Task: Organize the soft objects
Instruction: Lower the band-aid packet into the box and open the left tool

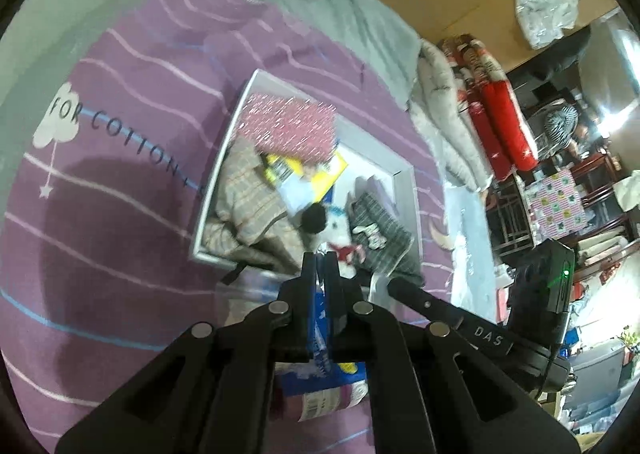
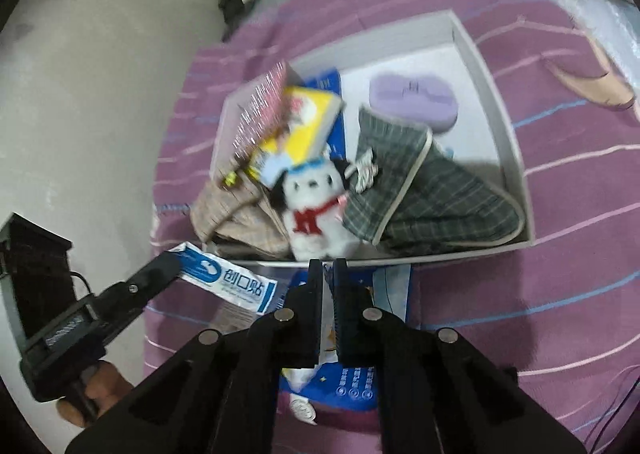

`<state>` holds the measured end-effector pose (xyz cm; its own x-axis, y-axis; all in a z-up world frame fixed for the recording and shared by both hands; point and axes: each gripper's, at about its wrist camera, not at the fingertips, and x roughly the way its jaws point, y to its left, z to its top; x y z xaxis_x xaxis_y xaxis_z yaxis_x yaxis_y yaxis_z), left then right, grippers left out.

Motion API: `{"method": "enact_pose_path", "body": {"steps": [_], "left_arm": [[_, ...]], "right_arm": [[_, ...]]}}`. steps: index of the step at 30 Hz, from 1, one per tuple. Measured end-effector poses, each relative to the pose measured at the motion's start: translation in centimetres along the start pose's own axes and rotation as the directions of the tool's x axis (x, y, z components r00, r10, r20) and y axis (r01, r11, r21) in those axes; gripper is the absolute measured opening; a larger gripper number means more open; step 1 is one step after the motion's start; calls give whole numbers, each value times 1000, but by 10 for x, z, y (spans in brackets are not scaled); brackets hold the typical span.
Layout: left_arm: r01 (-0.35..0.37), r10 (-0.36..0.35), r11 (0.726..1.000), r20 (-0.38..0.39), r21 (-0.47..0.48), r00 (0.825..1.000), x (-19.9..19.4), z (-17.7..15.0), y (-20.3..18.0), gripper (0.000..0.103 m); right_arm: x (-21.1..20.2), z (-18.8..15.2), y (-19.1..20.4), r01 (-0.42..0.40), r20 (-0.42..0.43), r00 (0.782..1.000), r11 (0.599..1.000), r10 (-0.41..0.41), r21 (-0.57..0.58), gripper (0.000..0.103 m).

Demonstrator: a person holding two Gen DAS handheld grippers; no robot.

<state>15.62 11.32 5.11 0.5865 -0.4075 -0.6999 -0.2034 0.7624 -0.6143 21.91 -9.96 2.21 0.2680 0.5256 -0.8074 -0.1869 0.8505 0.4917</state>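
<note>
A white box (image 1: 408,189) (image 2: 496,133) lies on a purple striped bedspread (image 1: 120,101). It holds a white plush dog (image 2: 310,209) (image 1: 338,230), a beige checked cloth (image 2: 236,221) (image 1: 244,209), a green checked cloth (image 2: 432,197) (image 1: 384,230), a yellow packet (image 2: 304,125) (image 1: 304,173), a pink dotted packet (image 1: 288,125) (image 2: 260,113) and a purple pad (image 2: 414,97). My left gripper (image 1: 319,254) is shut on a blue-and-white packet (image 1: 320,330), just before the box's near edge. My right gripper (image 2: 327,266) is shut on a white-and-blue packet (image 2: 352,378) before the box.
A grey blanket (image 1: 340,13) lies at the bed's far end. Red rolls (image 1: 504,125) and cluttered furniture (image 1: 560,205) stand right of the bed. A pale wall (image 2: 100,93) is at the left. The left gripper's body (image 2: 80,318) shows at lower left in the right wrist view.
</note>
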Motion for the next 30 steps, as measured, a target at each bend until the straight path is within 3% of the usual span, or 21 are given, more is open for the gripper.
{"method": "enact_pose_path", "body": {"steps": [3,8,13,15,18,21,23,26,30], "left_arm": [[-1,1,1000,45,4,999,5,1,-4,4],[-123,120,992,137,12,983,17,5,-12,4],[-36,34,999,170,13,985,25,8,-15,4],[-120,114,993,186,21,976,30,9,-20,4],[-249,235,968,213,42,948,39,9,-23,4],[-251,237,966,189,56,953,48,9,-23,4],[-266,251,962,178,67,952,53,8,-24,4],[-329,307,940,195,93,931,57,6,-28,4],[-402,373,908,206,119,905,59,3,-32,9]], "right_arm": [[-9,5,1,-1,94,996,1000,-1,25,4],[-13,17,-6,0,257,966,996,-22,85,4],[-15,19,-16,-82,367,930,988,29,129,4],[-16,19,-16,-98,403,914,986,34,138,4],[-13,20,-13,-92,436,900,985,20,144,4],[-7,25,-8,-78,456,890,985,0,153,4],[-2,28,0,-25,468,882,989,-45,142,4],[3,31,6,38,481,871,990,-98,132,4],[6,31,2,35,485,869,990,-98,137,4]]}}
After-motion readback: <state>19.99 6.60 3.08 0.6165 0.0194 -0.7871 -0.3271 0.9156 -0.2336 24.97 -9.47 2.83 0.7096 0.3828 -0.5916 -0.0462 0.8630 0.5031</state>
